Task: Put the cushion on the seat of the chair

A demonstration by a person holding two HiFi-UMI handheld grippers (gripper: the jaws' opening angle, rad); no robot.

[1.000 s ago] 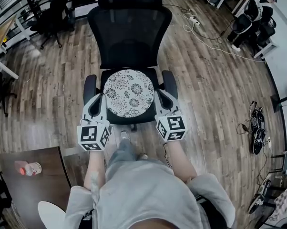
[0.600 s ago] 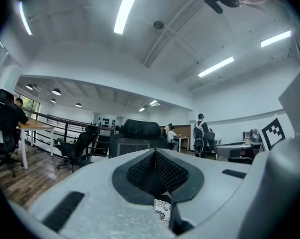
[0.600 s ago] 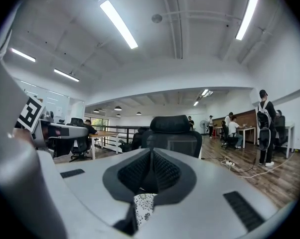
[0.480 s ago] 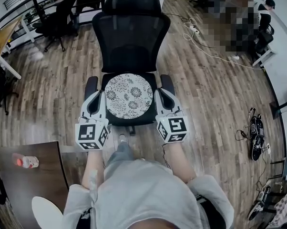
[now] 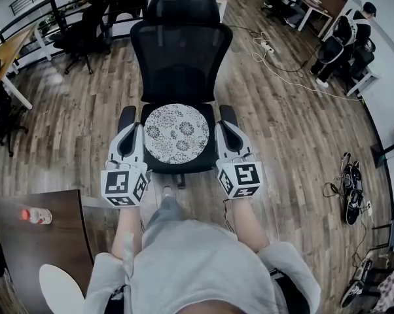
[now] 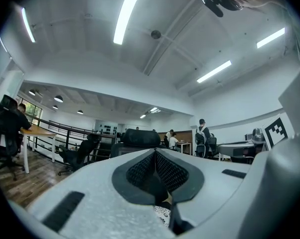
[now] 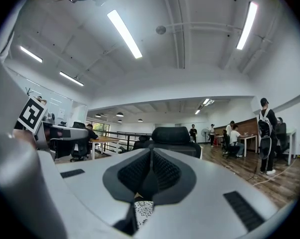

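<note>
Cushion (image 5: 177, 133) sits inside the seat edges of the chair (image 5: 180, 51); left gripper (image 5: 134, 131) at 9 o'clock, right gripper (image 5: 221, 128) at 3, jaws pressed together; open floor (image 5: 282, 129) around

The chair (image 5: 179, 77) is viewed steeply from above in the head view. In both gripper views it is faced from low, close and nearly level; its headrest (image 6: 140, 137) is shared by all.

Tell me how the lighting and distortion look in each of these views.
Head view: even light, fisheye bows the floor, cushion pattern sharp. Left gripper view: strip light glares, corners dark, the left tool looks soft. Right gripper view: same glare and dark corners.
</note>
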